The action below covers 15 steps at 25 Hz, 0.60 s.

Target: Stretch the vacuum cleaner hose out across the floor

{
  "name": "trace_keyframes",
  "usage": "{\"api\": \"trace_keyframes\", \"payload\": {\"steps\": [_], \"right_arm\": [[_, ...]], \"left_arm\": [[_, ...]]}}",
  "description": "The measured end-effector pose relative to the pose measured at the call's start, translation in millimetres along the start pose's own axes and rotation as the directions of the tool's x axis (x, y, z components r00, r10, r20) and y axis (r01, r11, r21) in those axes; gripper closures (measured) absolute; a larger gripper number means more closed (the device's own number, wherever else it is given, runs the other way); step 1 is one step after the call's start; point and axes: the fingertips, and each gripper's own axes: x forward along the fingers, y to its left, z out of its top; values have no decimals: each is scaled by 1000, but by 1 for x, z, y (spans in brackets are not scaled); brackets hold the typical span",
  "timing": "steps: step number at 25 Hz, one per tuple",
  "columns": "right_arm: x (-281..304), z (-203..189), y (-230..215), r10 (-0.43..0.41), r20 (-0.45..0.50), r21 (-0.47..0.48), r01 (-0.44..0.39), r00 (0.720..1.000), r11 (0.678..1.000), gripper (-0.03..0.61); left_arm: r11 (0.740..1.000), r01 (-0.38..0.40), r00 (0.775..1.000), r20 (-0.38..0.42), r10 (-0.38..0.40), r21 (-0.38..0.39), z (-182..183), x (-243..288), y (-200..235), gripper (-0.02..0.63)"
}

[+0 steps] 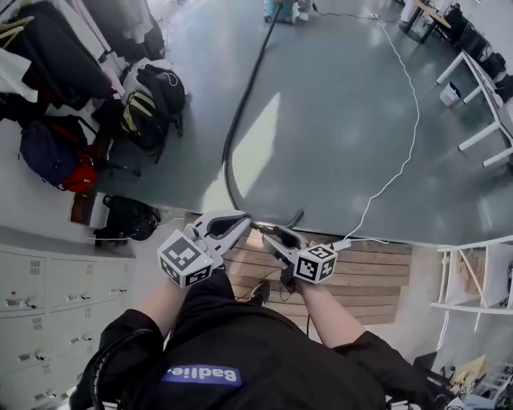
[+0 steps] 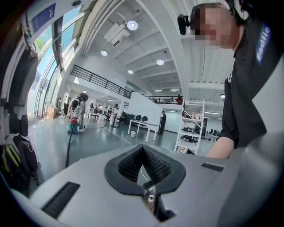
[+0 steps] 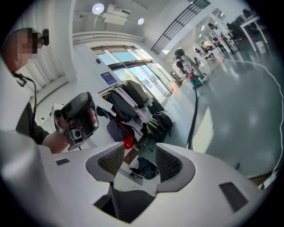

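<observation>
Head cam: high up, looks steeply down on the near floor [image 1: 337, 120], lockers [image 1: 48, 304] at left. Left gripper cam: about level, faces the far hall. Right gripper cam: tilted, faces the bags [image 1: 152, 104] at left. All three share the hose [image 1: 240, 112].

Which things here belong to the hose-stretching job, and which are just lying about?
Job:
vacuum cleaner hose
vacuum cleaner

Lying about:
backpacks
white cable
lockers
white shelf
</observation>
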Motion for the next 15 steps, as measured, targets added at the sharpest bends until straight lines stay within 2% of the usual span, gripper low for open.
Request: {"api": "trace_keyframes", "payload": {"steps": [3,6,8,13,15], "right_arm": [[-31,10,25,-35,-10,-144,33,999,989,384],[-60,31,54,-72,46,-307,83,996,948,492],[-72,41,77,-68,86,-392,96,994,915,559],[-85,50,134,-17,126,-549,84,992,832,572],[-88,53,142,-5,139,-573,85,990,815,572]], "left_arm": [[1000,-18,1000,4,18,-13,1,-14,-12,615],[999,-28,1000,11,28,-23,-2,-22,-24,615],[999,-33,999,20,33,-25,-6,-24,-34,615],[1000,-28,999,46,29,-12,-11,-24,-70,615],[1000,-24,998,52,24,-1,-11,-22,-82,615]]}}
